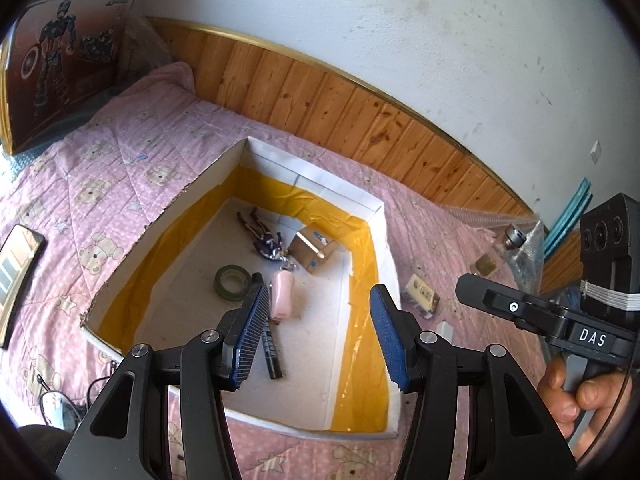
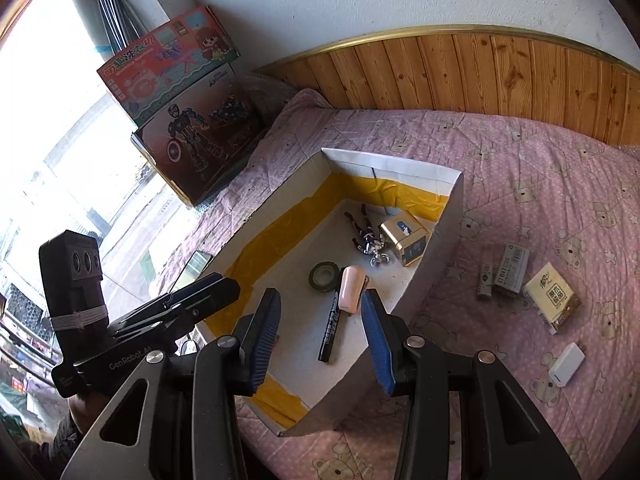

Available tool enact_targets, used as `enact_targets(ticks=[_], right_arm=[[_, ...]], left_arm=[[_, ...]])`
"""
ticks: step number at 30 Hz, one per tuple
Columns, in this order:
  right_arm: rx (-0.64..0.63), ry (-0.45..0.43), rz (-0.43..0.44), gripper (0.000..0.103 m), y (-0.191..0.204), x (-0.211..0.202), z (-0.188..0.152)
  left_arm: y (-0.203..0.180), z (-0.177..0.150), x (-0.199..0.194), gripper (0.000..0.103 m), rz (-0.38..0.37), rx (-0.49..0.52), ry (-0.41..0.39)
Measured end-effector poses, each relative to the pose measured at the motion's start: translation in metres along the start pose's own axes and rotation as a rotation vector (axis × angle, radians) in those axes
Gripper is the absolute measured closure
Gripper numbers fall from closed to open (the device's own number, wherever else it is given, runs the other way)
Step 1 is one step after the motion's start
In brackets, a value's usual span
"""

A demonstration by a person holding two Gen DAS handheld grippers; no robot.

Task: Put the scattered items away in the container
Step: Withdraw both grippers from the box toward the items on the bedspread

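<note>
I am holding the left gripper with its blue-padded jaws spread and nothing between them, pointing down over the open white cardboard box with yellow-taped inner walls. I am keeping the right gripper likewise parted and empty, above the box's near corner; a hand is gripping its black handle.

Inside the box are lying a black marker pen, a pink oblong case, a dark green tape roll, a small purple jointed figure and a gold tin.

Outside, on the pink quilted bedspread with bear print, are waiting a cream tissue packet, a grey rectangular packet, a slim dark stick and a white charger block, all well apart from the box wall.

The bedspread is running to a wood-panelled wainscot under a white wall. Toy boxes are standing at the bed's end by a bright window. A phone is lying beside the box.
</note>
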State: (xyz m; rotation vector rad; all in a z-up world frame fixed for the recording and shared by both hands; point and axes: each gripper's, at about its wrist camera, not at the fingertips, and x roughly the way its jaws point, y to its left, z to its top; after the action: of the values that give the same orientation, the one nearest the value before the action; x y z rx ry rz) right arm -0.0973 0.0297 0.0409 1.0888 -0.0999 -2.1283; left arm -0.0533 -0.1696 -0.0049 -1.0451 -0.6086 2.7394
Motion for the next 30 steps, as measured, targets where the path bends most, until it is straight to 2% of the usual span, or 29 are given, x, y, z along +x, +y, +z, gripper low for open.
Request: enact_targets(ticks=[10, 18, 30], right_arm=[[0.008, -0.058, -0.006, 0.059, -0.005, -0.032, -0.018], [0.040, -0.079, -0.023, 0.059, -0.020, -0.048, -0.032], [0.204, -0.097, -0.076, 0.059, -0.091, -0.068, -0.062]], left_arm=[[-0.051, -0.009, -0.021, 0.047, -0.055, 0.076, 0.006], [-0.088, -0.019, -0.018, 0.047, -0.082, 0.136, 0.040], [-0.138, -0.033, 0.011, 0.047, -0.125, 0.208, 0.117]])
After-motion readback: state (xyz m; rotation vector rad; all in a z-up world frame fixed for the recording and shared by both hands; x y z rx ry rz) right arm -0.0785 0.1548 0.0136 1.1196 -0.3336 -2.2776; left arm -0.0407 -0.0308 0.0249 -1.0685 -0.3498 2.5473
